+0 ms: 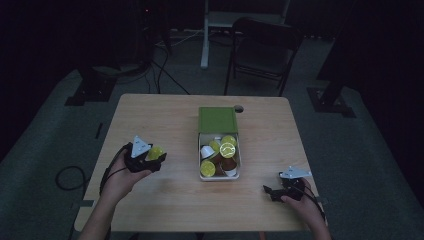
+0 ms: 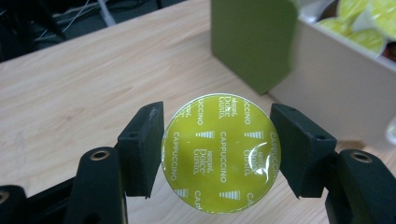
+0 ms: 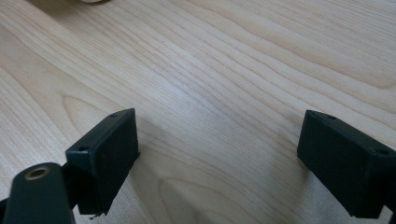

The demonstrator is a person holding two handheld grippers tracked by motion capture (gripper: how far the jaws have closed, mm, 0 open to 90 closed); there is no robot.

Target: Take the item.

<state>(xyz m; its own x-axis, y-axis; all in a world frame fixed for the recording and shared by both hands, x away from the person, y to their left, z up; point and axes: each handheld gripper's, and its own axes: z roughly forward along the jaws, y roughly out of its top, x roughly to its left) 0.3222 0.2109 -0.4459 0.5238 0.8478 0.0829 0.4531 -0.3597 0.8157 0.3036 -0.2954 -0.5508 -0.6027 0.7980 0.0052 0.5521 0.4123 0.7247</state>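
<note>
My left gripper (image 1: 155, 159) is shut on a yellow-green coffee capsule (image 1: 155, 152) and holds it a little above the wooden table (image 1: 150, 115), left of the box. In the left gripper view the capsule (image 2: 220, 153) shows its foil lid printed "Cappuccino", with the two black pads pressed on its rim from either side. The open box (image 1: 219, 172), with a green lid (image 1: 217, 120) folded back, holds several capsules, yellow-green and brown. My right gripper (image 1: 267, 191) rests low at the table's front right; in the right gripper view its jaws stand wide apart over bare wood (image 3: 219, 93), open.
A dark folding chair (image 1: 262, 47) and a white stand leg (image 1: 205, 35) are beyond the table's far edge. Cables lie on the floor at the left (image 1: 67, 177). The box wall (image 2: 336, 88) and its green flap (image 2: 252, 42) are close ahead of the held capsule.
</note>
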